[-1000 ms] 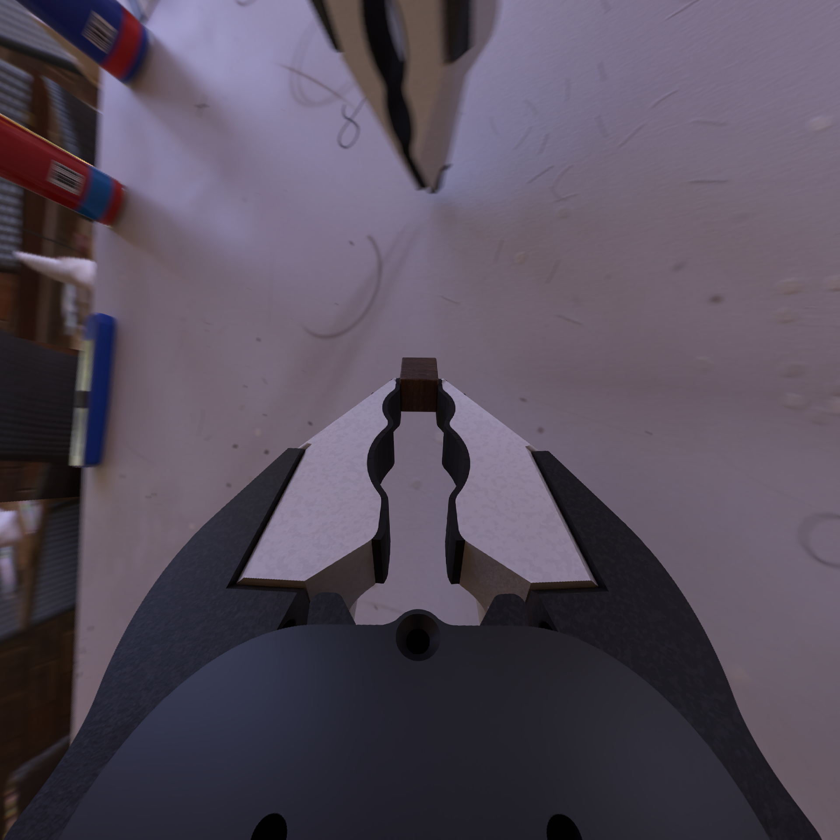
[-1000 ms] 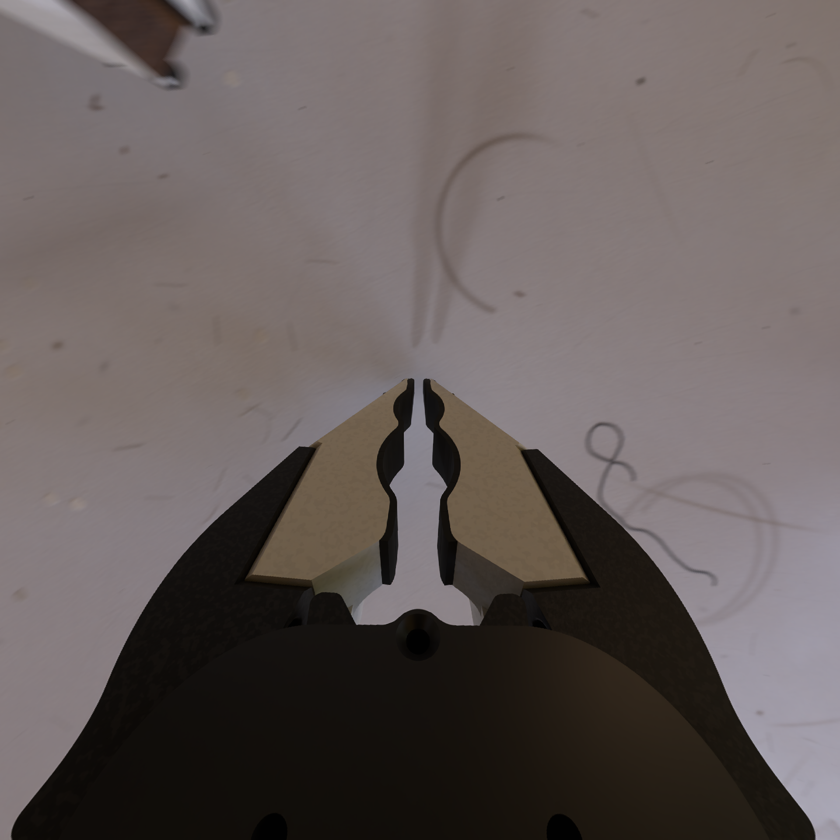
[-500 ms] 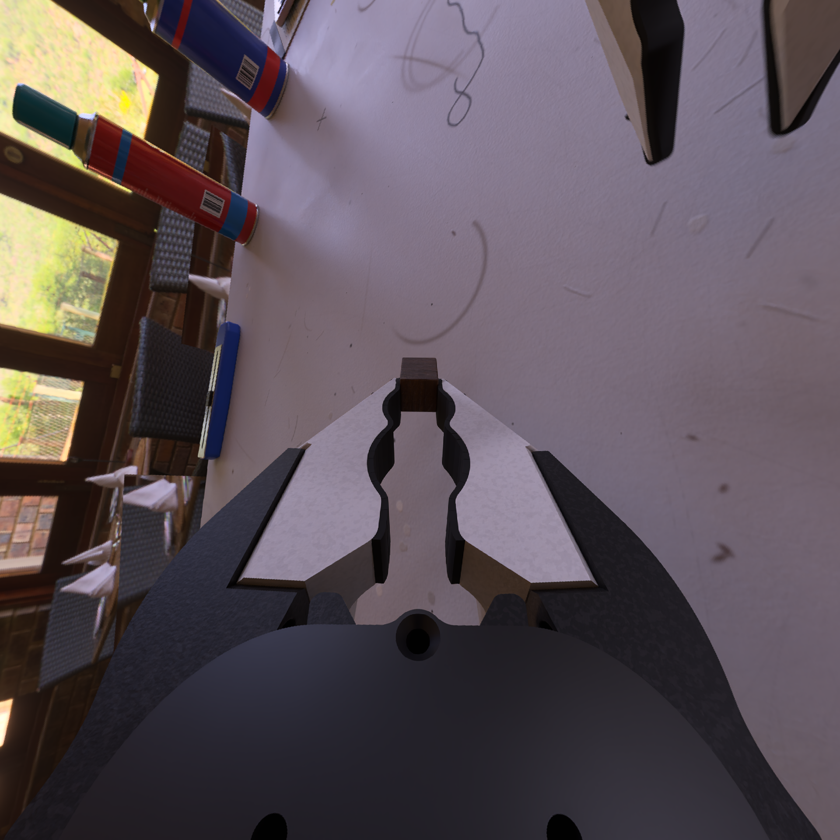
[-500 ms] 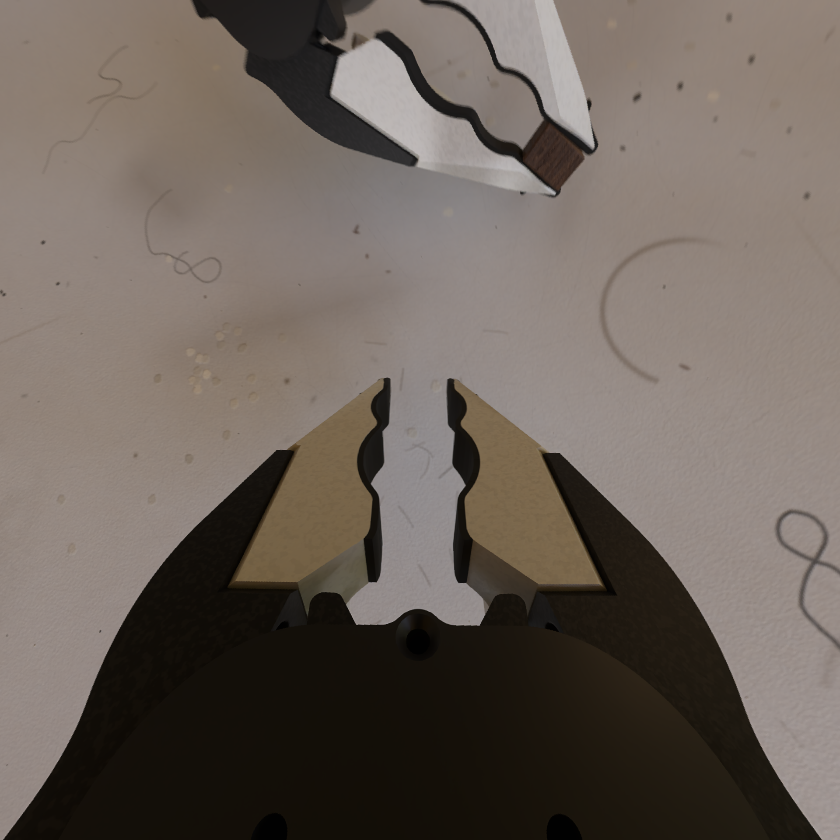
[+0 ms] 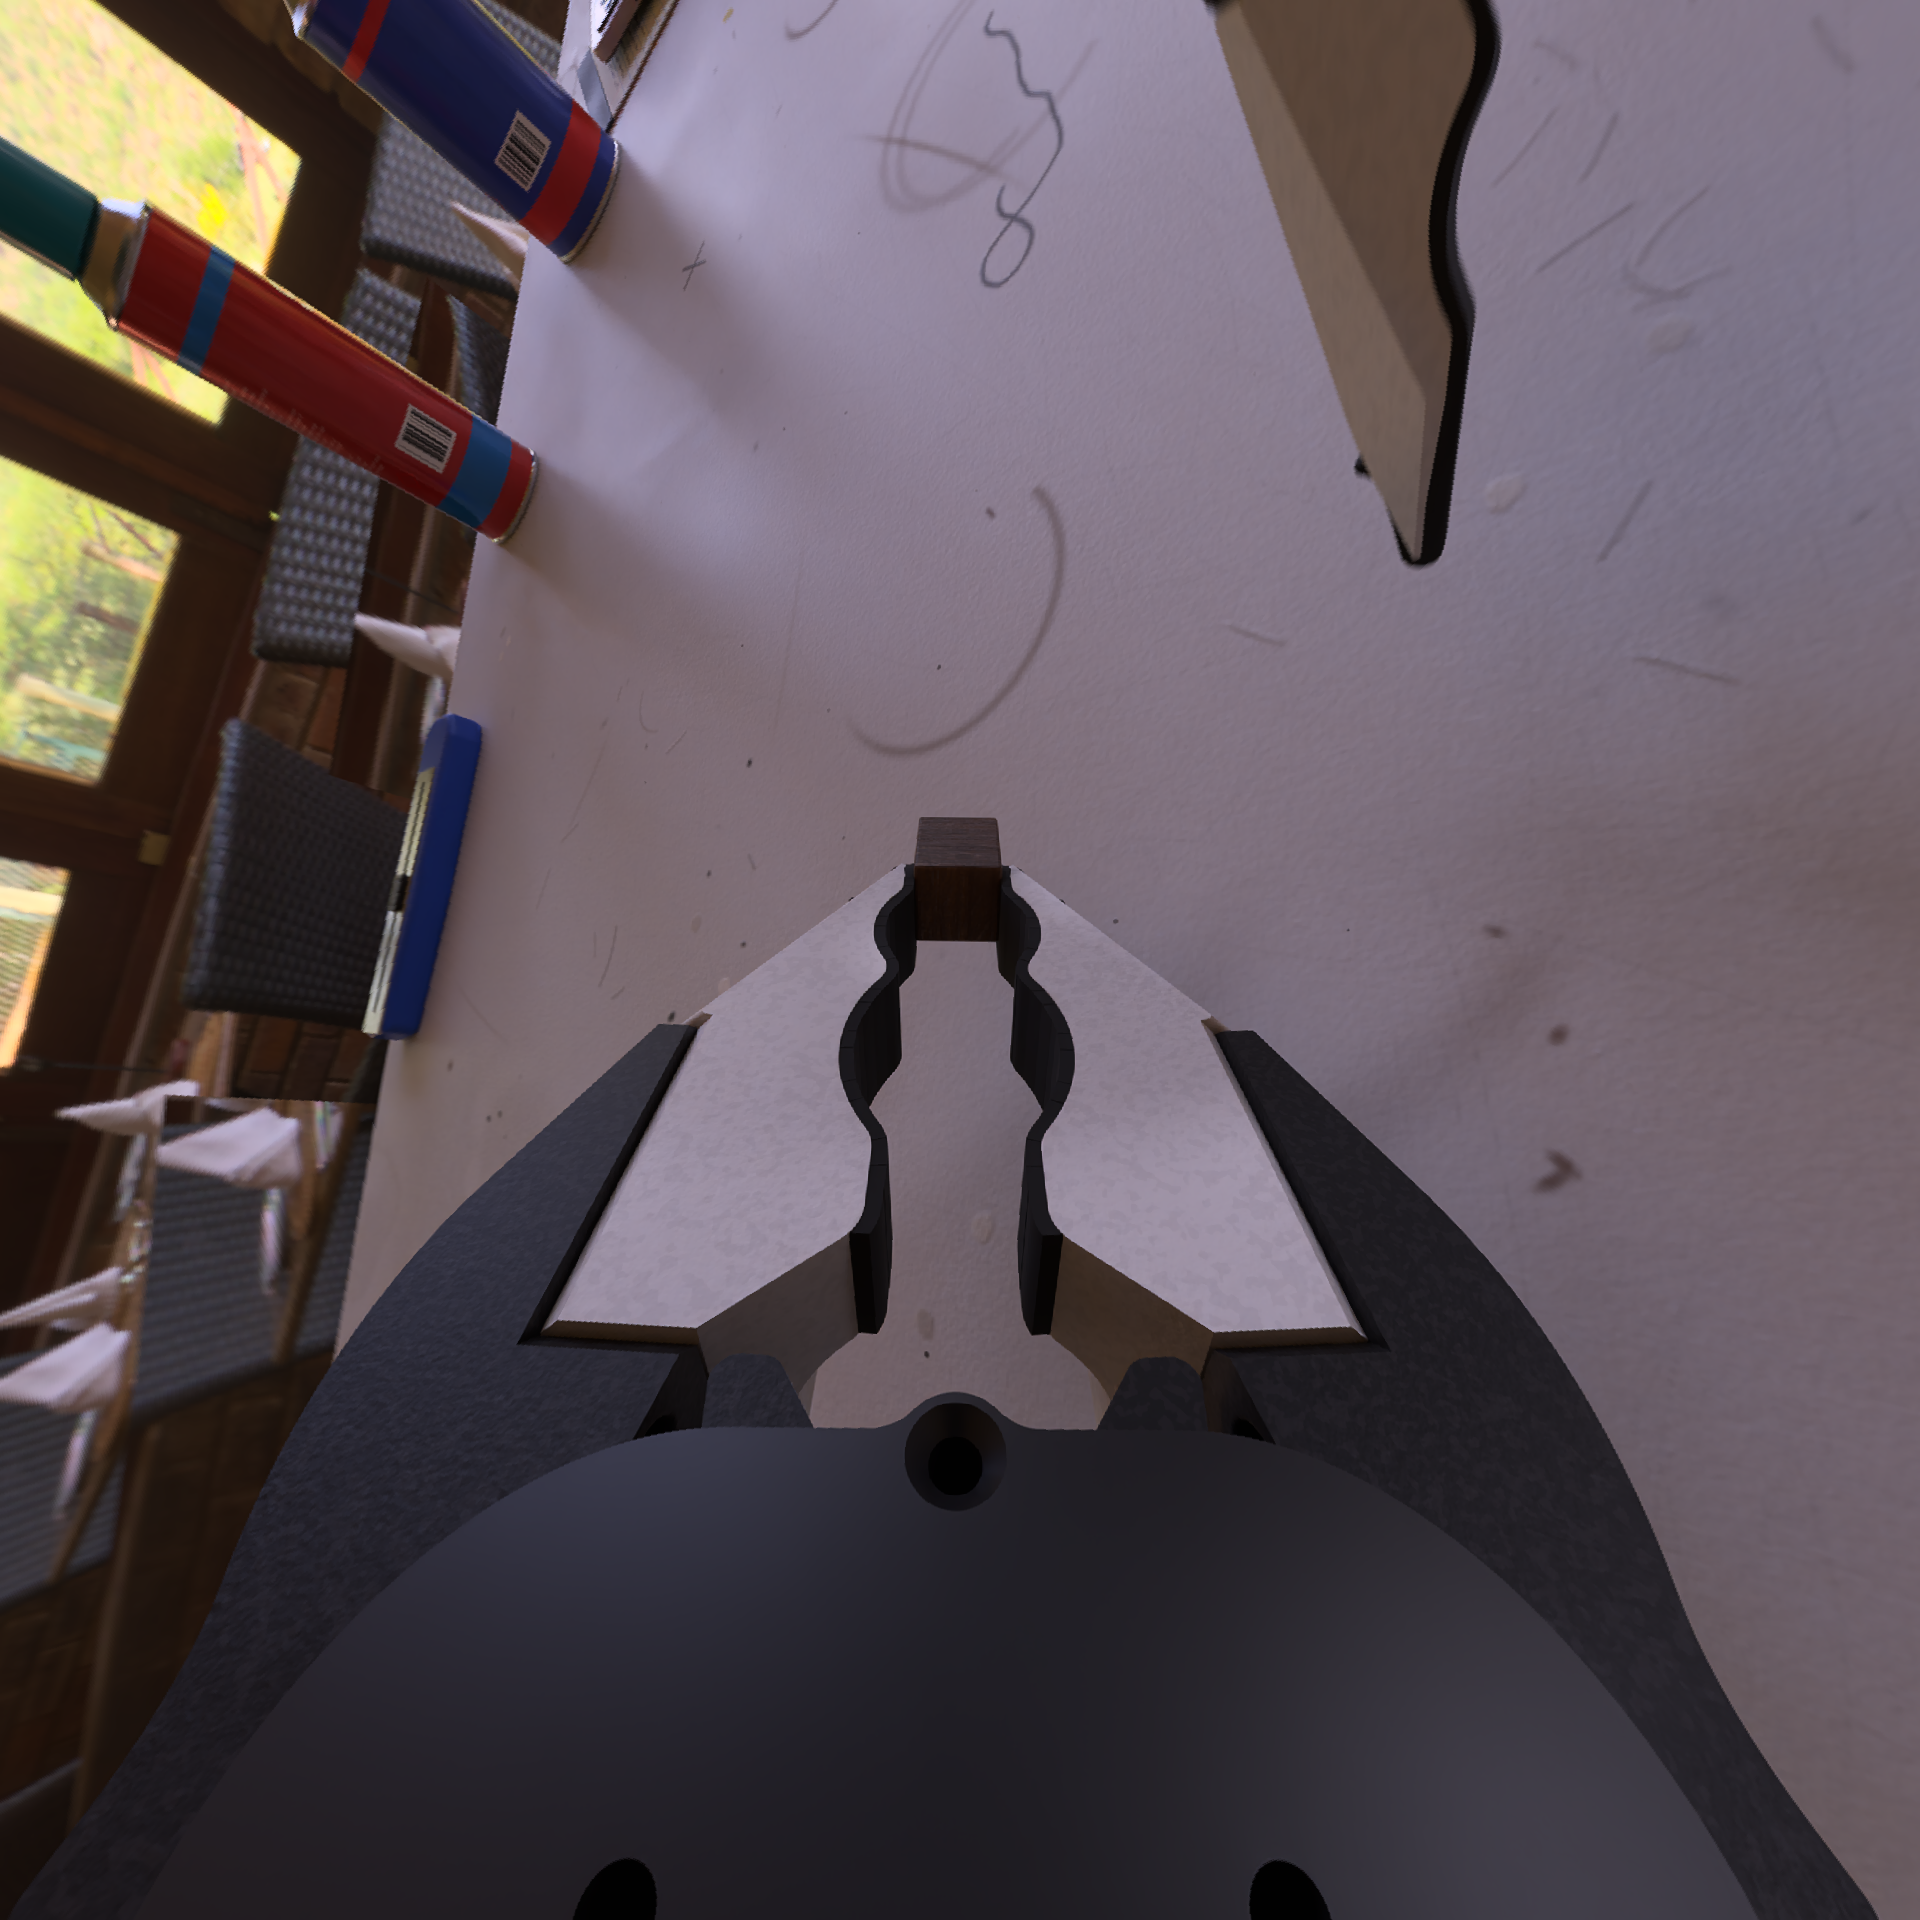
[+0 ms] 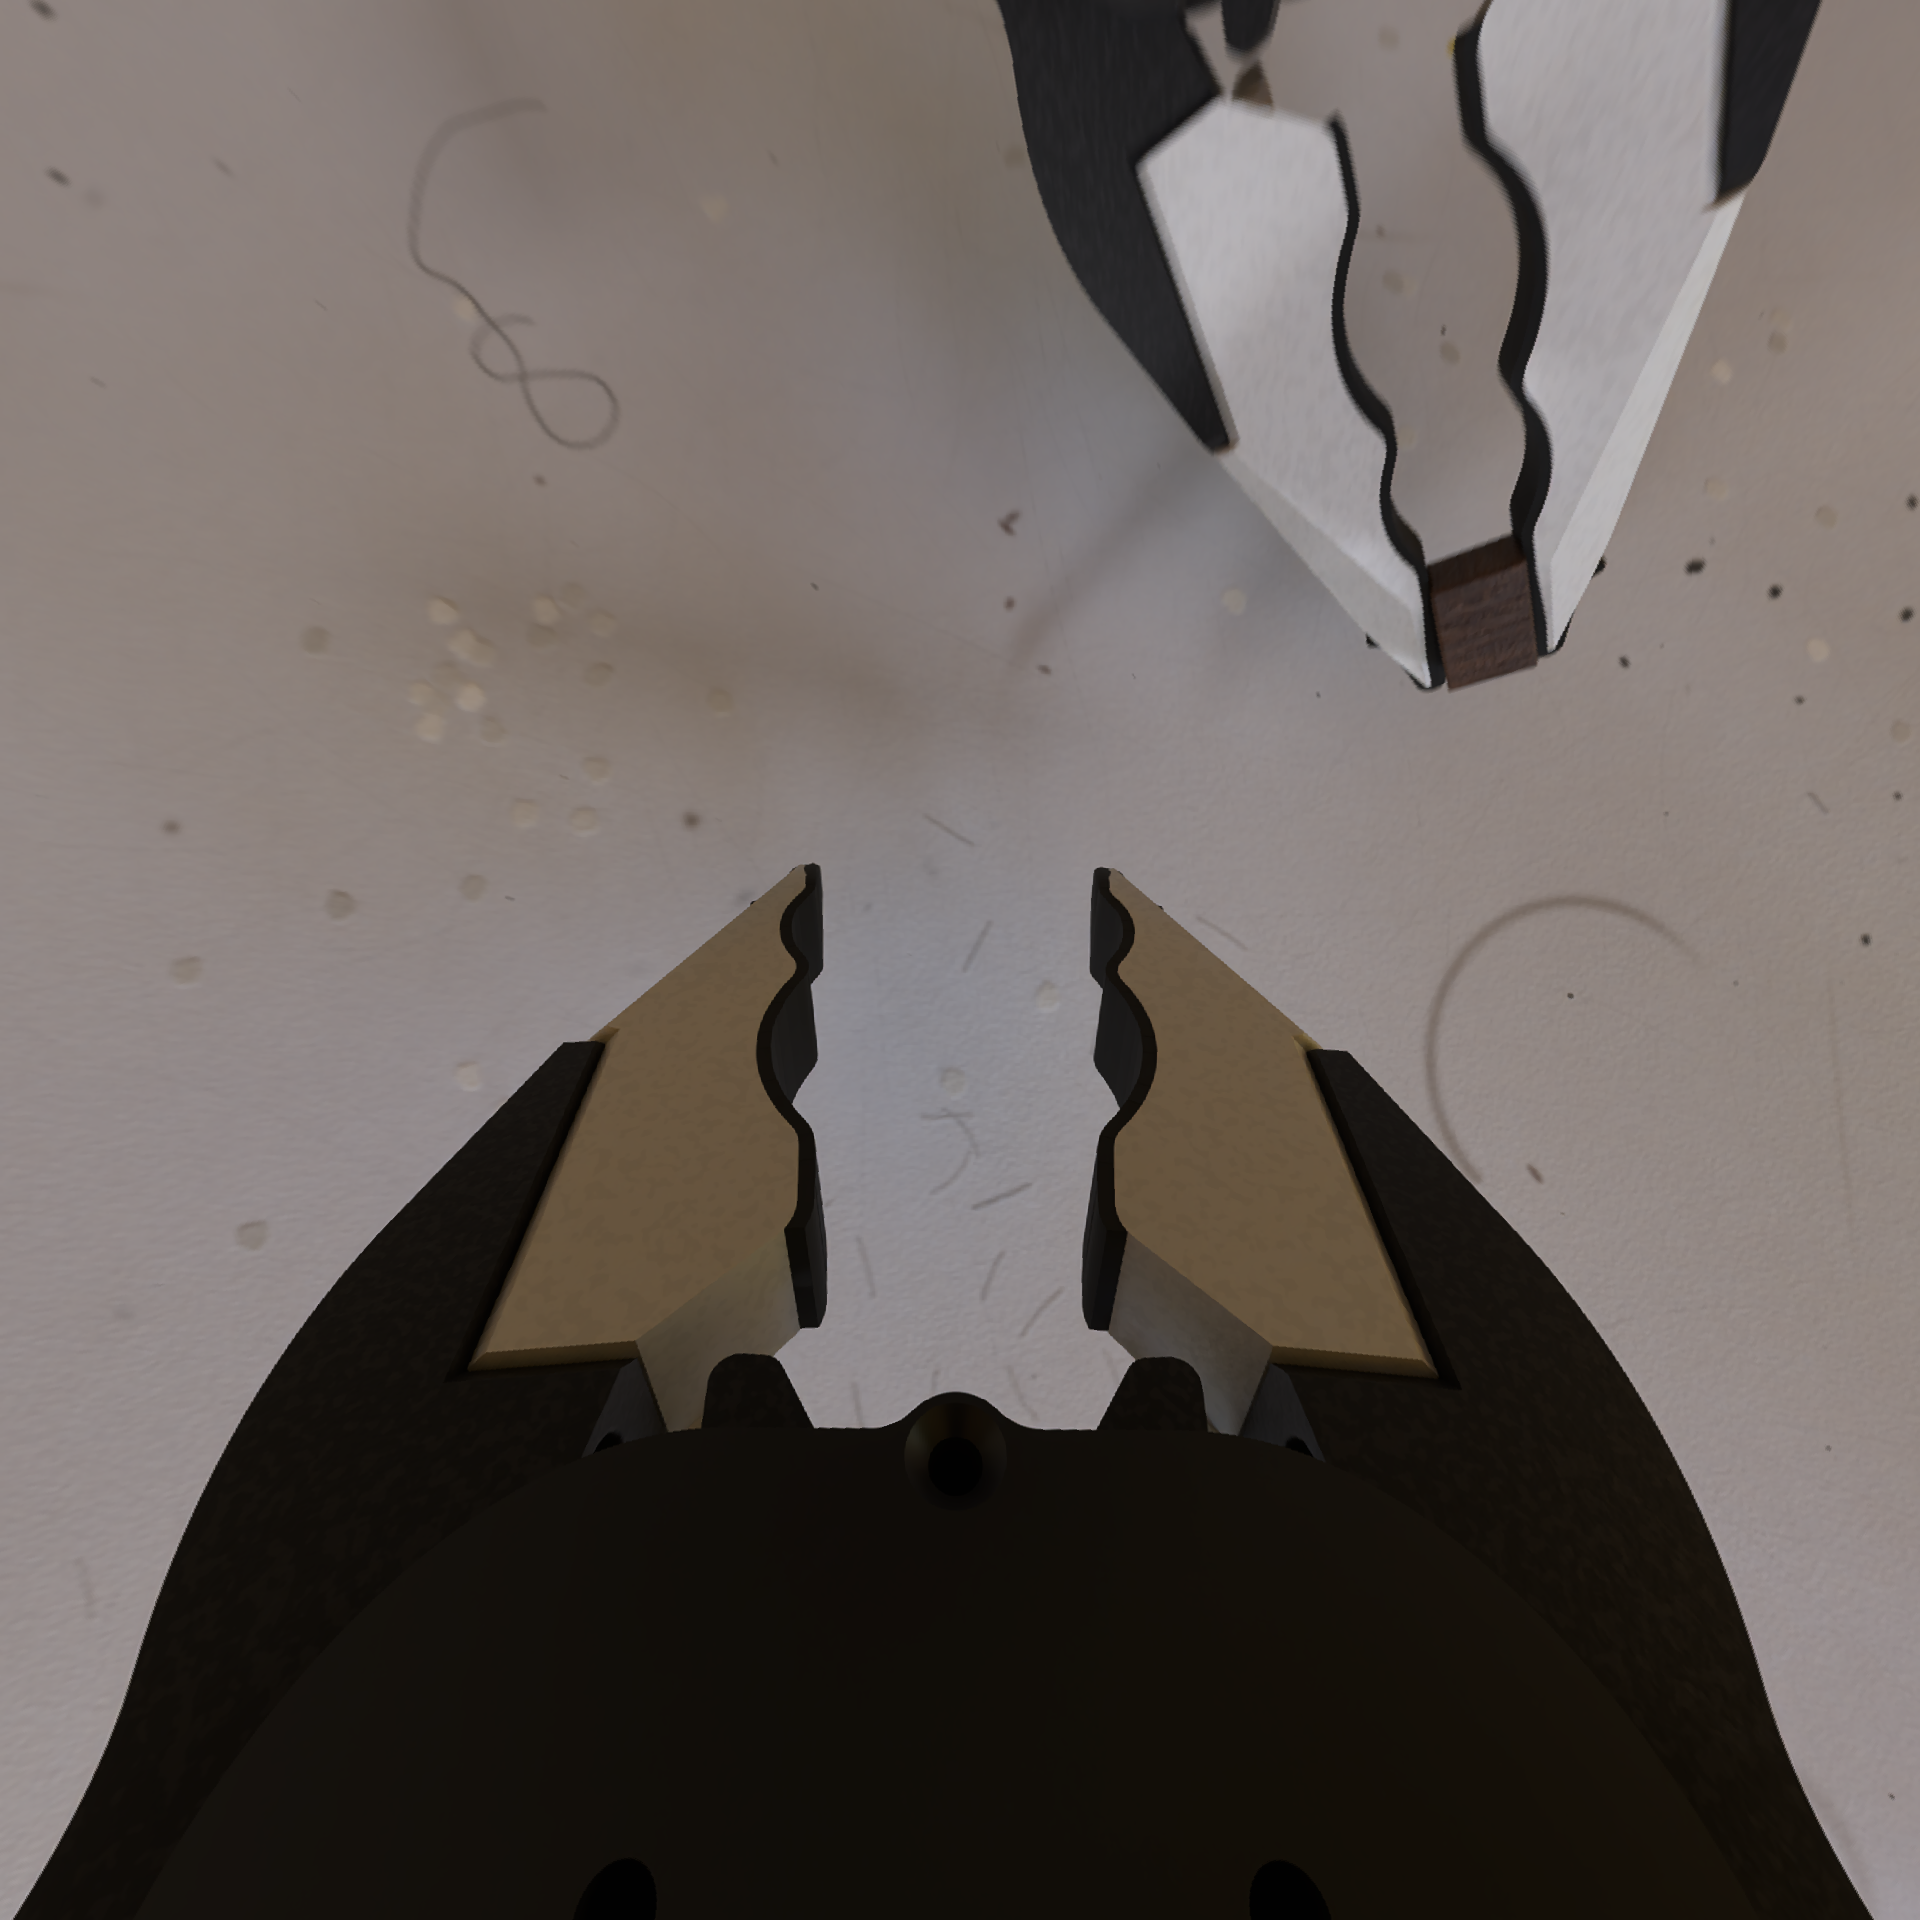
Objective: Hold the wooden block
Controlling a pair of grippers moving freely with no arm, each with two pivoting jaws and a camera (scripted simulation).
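block (image 5: 957,891) of dark wood sits pinched at the very tips of my left gripper (image 5: 957,883), lifted clear of the white tabletop (image 5: 1351,935). my right gripper (image 6: 956,894) hangs empty, jaws parted, well apart from it. two spray cans (image 5: 322,374) stand along the tabletop's edge.

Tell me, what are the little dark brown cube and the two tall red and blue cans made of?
The little dark brown cube looks like dark matte wood: faint grain lines show on it. The two tall red and blue cans look like glossy printed metal, with a silvery rim at the bottom, though coated plastic is possible.
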